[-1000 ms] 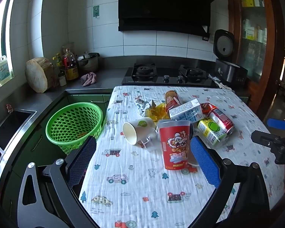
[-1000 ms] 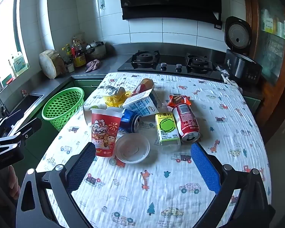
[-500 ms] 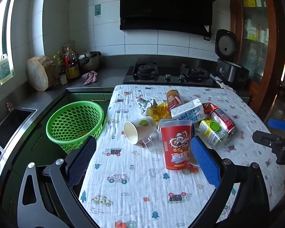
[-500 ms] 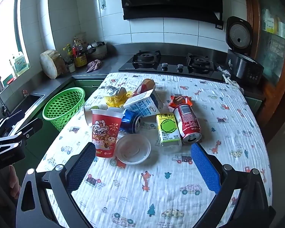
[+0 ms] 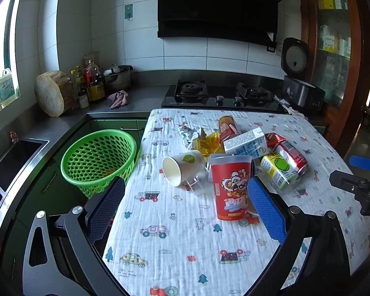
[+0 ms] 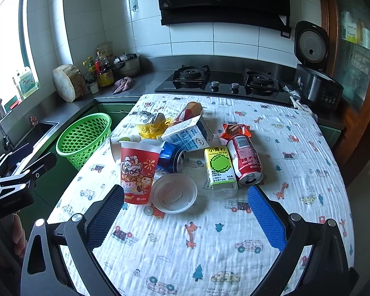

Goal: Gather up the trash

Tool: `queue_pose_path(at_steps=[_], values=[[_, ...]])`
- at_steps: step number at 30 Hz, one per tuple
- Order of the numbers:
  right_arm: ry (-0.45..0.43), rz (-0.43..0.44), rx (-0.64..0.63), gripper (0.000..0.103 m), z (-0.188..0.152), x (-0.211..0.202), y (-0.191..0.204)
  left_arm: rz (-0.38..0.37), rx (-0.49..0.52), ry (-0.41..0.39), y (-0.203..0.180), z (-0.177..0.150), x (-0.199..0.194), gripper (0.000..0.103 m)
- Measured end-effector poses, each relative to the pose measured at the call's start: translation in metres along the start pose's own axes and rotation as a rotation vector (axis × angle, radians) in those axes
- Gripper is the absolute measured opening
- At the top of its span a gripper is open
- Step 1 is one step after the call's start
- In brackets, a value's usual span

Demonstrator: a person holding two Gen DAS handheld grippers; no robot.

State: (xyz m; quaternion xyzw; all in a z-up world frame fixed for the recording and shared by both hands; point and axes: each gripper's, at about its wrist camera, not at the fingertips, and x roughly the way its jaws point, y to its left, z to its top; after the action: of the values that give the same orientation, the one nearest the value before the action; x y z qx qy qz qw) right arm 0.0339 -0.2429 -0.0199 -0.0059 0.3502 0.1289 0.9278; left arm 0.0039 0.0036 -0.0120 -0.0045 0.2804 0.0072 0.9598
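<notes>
A pile of trash lies mid-table: an upright red noodle cup (image 5: 230, 187) (image 6: 138, 172), a tipped white paper cup (image 5: 182, 167), a milk carton (image 5: 245, 144) (image 6: 188, 135), a yellow-green drink bottle (image 6: 219, 170), a red can (image 6: 245, 159), a blue can (image 6: 172, 156), a clear lid (image 6: 174, 193) and yellow wrappers (image 5: 206, 144). A green basket (image 5: 98, 157) (image 6: 85, 139) stands off the table's left edge. My left gripper (image 5: 185, 209) is open and empty, short of the red cup. My right gripper (image 6: 185, 215) is open and empty, short of the lid.
The table wears a white printed cloth (image 6: 209, 246). Behind it are a gas hob (image 5: 219, 95), a rice cooker (image 6: 315, 79), bottles and a wooden block (image 5: 53, 92). A sink (image 5: 14, 160) lies left of the basket.
Both grippers have drifted slightly back and up; the trash sits a little lower in both views. Nothing was grasped or moved.
</notes>
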Motion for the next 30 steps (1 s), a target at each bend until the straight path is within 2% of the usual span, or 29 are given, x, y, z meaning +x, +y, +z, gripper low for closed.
queue_pose_path(at_steps=[30], values=[[0.000, 0.009, -0.001, 0.097, -0.0016, 0.0007, 0.0025, 0.003, -0.009, 0.007, 0.0010, 0.0013, -0.0002, 0.098]])
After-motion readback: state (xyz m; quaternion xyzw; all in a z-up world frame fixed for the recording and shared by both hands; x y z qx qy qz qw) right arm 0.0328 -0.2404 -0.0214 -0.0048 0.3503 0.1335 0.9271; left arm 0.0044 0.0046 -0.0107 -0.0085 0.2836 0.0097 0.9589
